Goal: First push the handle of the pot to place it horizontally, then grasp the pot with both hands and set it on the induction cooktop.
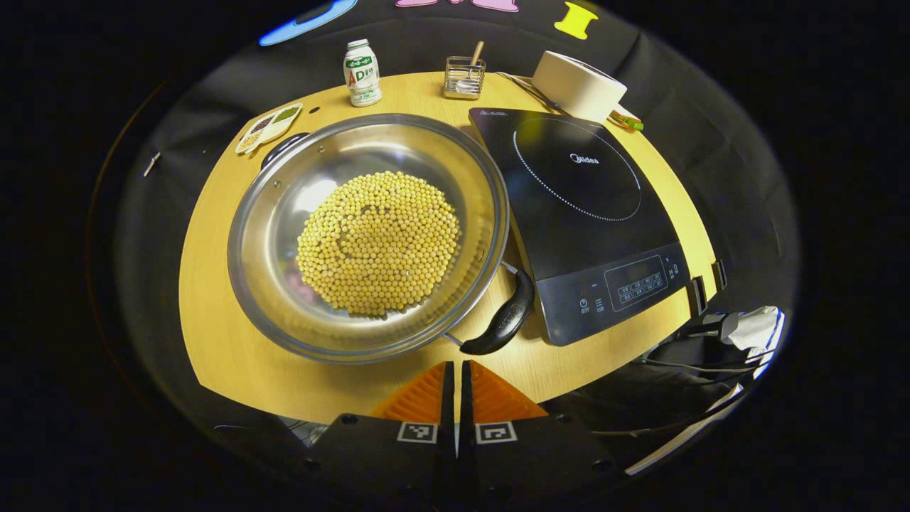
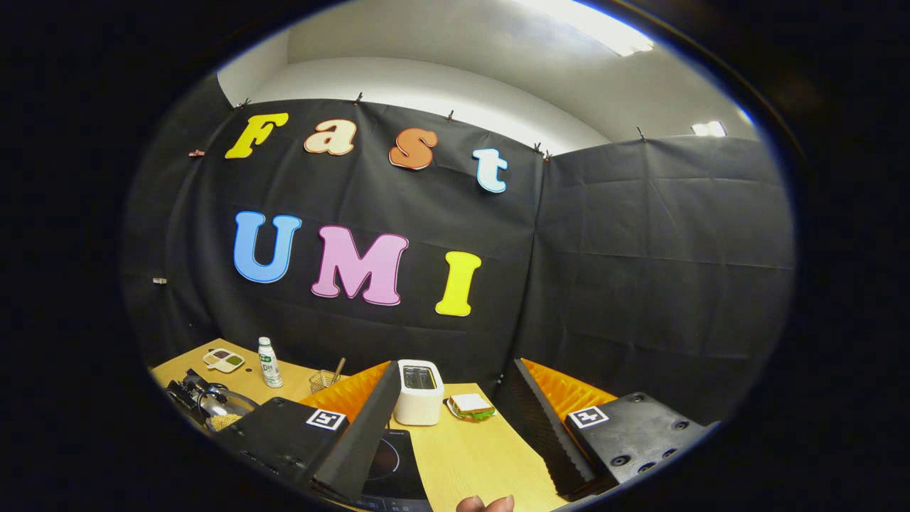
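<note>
Your left gripper [image 1: 456, 377] pinched together above the pot [image 1: 367, 235] of soybeans, handle [image 1: 503, 318] beside the Midea cooktop [image 1: 579, 213], your right gripper [image 2: 455, 405] spread wide.

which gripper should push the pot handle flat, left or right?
Left, probably. Its shut fingers sit just short of the pot handle, aimed over the pot. The right gripper is open, raised, facing the booth wall.

Left gripper view steeply over table [image 1: 234, 355]; right gripper view level, wallward.
</note>
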### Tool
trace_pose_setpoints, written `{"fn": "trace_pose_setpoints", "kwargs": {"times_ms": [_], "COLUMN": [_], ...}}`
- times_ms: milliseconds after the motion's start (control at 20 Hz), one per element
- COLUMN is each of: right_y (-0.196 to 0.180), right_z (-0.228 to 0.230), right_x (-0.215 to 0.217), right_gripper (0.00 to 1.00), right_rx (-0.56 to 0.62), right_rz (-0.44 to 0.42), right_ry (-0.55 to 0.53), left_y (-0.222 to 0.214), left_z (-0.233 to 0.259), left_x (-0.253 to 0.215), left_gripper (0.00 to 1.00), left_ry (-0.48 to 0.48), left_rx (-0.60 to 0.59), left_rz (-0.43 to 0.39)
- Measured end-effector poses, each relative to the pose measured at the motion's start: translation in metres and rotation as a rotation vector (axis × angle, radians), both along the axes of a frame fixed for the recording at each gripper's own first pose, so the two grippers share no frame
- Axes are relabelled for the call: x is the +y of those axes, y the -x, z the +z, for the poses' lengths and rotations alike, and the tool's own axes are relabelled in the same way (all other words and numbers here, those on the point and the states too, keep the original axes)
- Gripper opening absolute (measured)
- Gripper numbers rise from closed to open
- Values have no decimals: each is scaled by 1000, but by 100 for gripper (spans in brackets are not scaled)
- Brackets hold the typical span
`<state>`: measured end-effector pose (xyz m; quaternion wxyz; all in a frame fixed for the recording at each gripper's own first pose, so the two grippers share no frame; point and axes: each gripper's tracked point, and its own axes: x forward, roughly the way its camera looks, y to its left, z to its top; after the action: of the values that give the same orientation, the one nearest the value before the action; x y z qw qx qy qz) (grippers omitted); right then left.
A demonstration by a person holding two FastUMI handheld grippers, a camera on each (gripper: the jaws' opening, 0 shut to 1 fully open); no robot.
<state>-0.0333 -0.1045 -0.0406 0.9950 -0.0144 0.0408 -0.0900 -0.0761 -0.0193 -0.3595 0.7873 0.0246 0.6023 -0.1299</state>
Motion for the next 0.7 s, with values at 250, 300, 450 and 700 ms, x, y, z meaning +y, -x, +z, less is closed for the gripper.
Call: {"fn": "trace_pose_setpoints", "kwargs": {"times_ms": [250,300,450,700], "right_y": [0,-1,-3,-6], "right_z": [-4,-6,-6,-10], "right_x": [-14,-16,-22,-25], "right_gripper": [98,98,97,97], "right_rx": [12,14,14,20], "right_rz": [-24,-28,-35,-41], "right_ry": [3,3,0,1], "left_y": [-22,-24,-29,-9], "left_z": [4,5,4,-10], "left_x": [-5,-9,-15,10], "left_gripper": [5,6,5,6], "left_ry": [-6,3,9,-73], "left_rx": [-29,-24,-22,47], "left_rz": [8,11,1,-55]}}
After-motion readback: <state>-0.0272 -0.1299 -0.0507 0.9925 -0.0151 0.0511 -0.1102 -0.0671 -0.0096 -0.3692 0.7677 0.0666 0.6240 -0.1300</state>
